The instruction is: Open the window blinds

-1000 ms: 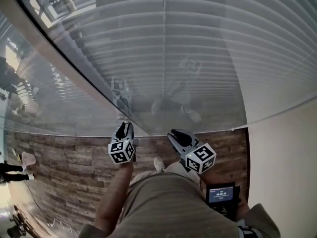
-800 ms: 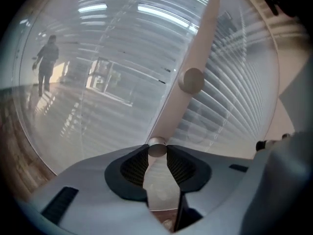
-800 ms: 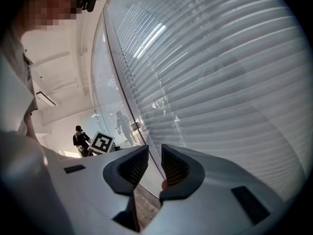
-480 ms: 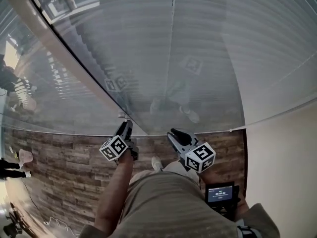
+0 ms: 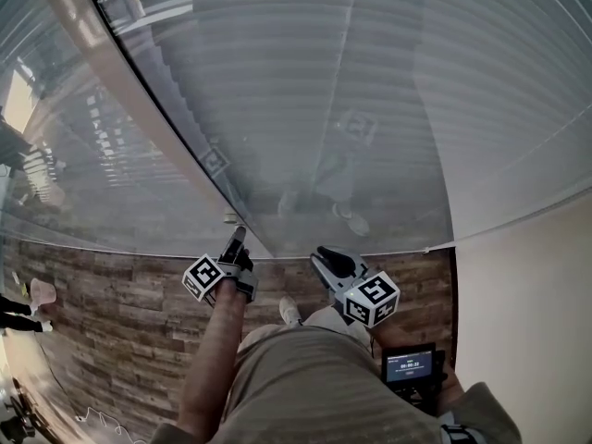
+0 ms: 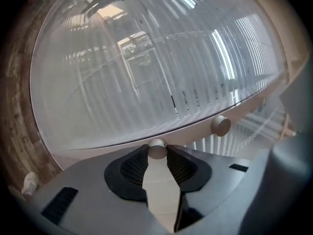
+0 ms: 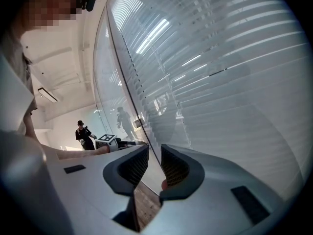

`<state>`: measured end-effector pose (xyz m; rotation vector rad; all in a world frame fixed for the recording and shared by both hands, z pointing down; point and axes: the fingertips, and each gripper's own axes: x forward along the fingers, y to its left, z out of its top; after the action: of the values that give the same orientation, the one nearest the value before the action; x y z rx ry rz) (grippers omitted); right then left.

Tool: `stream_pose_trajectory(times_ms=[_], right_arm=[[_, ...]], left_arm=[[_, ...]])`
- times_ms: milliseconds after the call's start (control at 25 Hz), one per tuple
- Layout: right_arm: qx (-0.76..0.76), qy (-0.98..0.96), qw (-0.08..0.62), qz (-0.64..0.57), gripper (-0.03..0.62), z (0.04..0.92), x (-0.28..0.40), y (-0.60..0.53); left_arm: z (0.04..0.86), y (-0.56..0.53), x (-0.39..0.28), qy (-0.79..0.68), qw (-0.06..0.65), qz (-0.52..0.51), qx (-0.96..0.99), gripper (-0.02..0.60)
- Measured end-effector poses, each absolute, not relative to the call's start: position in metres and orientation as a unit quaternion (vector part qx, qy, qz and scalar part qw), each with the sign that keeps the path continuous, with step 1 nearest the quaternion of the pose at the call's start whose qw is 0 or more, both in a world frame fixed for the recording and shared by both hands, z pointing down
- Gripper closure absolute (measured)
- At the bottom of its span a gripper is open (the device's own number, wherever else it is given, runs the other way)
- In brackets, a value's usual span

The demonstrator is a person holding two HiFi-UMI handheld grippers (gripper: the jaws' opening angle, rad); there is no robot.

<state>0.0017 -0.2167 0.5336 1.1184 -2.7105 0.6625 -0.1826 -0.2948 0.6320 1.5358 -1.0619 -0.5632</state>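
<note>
Blinds (image 5: 398,109): horizontal slats hung behind glass and filled both panes ahead. They were pale and close-set, with thin bright streaks between some.
Frame (image 6: 190,130): a pale post stood between the two panes.
Knob (image 6: 156,149): small, round and metal-coloured, it sat on the frame. A second knob (image 6: 221,125) stood beside it, apart.
Left gripper (image 5: 238,239): it was raised to the frame with its jaws clamped on the knob, one ribbed pad on each side.
Right gripper (image 7: 152,165): it was held just beside the left one, near the glass. Its jaws stood apart and gripped nothing — only a thin seam of the glass showed through the gap.
Floor (image 5: 120,313): wood planks lay below the panes.
Device (image 5: 410,363): a small lit screen sat at the person's waist, on the right side.
</note>
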Motion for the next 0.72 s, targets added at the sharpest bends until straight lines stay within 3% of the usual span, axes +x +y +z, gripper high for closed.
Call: stream_pose_trajectory(times_ms=[520, 640, 720], right_arm=[[0.349, -0.909, 0.087, 0.210, 0.505, 0.537, -0.013, -0.224], [0.344, -0.912, 0.089, 0.205, 0.505, 0.533, -0.016, -0.221], [0.345, -0.912, 0.091, 0.204, 0.505, 0.533, -0.013, -0.222]], left_arm=[[0.643, -0.302, -0.189, -0.307, 0.669, -0.384, 0.558, 0.448], [0.642, -0.295, -0.195, -0.334, 0.638, -0.342, 0.604, 0.443], [0.643, -0.292, -0.196, -0.397, 0.578, -0.252, 0.667, 0.389]])
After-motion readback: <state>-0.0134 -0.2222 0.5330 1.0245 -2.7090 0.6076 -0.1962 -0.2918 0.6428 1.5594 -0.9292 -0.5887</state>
